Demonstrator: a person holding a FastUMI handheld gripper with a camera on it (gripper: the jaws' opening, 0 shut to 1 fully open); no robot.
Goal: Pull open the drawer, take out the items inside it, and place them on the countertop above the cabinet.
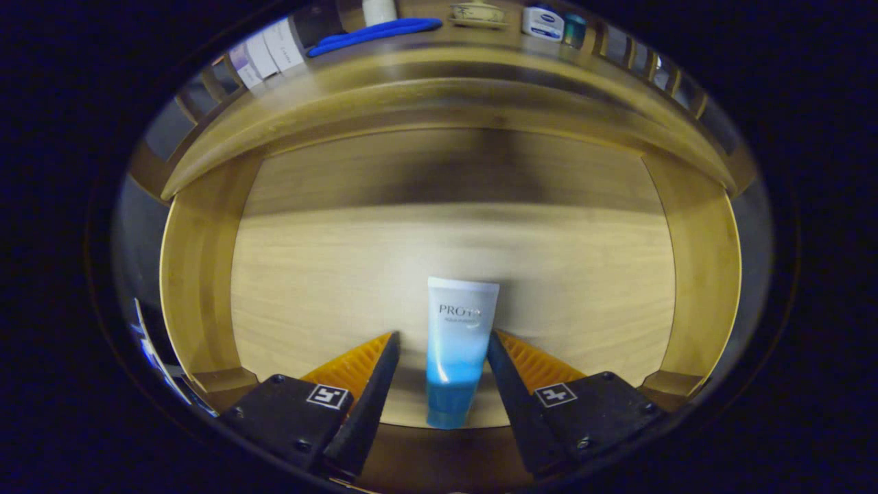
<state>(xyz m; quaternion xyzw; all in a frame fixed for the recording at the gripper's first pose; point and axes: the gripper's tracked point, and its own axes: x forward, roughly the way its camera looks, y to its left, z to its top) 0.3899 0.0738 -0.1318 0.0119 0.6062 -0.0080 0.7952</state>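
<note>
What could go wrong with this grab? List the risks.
1. The tool is open around the tube, nearer one finger; closing may push it sideways.
2. The tube looks smooth and could slip.
3. Lifting it to the crowded countertop might knock the blue item.

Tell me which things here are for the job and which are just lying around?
For the job:
- open wooden drawer
- white and blue squeeze tube lying in it, between the open gripper fingers, not clearly pressed
- wooden countertop above

Just lying about on the countertop:
- blue strap-like thing
- white labelled boxes
- small white and blue jar
</note>
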